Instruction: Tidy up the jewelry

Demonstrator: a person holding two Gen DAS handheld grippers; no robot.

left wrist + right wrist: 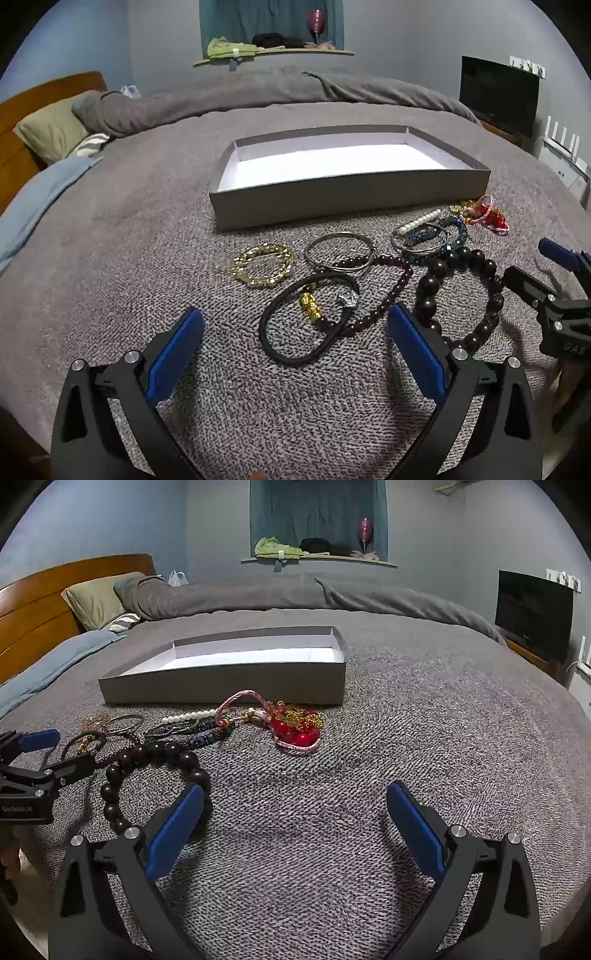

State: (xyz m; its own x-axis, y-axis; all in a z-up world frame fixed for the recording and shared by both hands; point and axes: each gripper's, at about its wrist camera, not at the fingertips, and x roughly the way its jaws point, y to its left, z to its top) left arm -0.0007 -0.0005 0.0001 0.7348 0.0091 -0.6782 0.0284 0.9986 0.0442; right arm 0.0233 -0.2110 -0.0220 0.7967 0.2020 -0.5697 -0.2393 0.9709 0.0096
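A shallow grey box (351,197) (225,685) with a white inside lies on the bed, nothing in it. In front of it jewelry is spread: a gold bracelet (264,264), a silver bangle (340,251), a black cord bracelet with gold charms (308,319), a string of big dark beads (458,291) (155,757), pearl beads (190,715), blue beads (207,734) and a red and pink piece (295,731). My left gripper (295,325) hangs open over the black cord bracelet. My right gripper (295,805) is open above bare blanket, right of the dark beads.
The grey blanket (424,746) covers the bed. Pillows (96,598) and a wooden headboard (37,602) lie at the left. A dark screen (532,613) stands at the right by the wall. A window ledge (317,559) holds clothes at the back.
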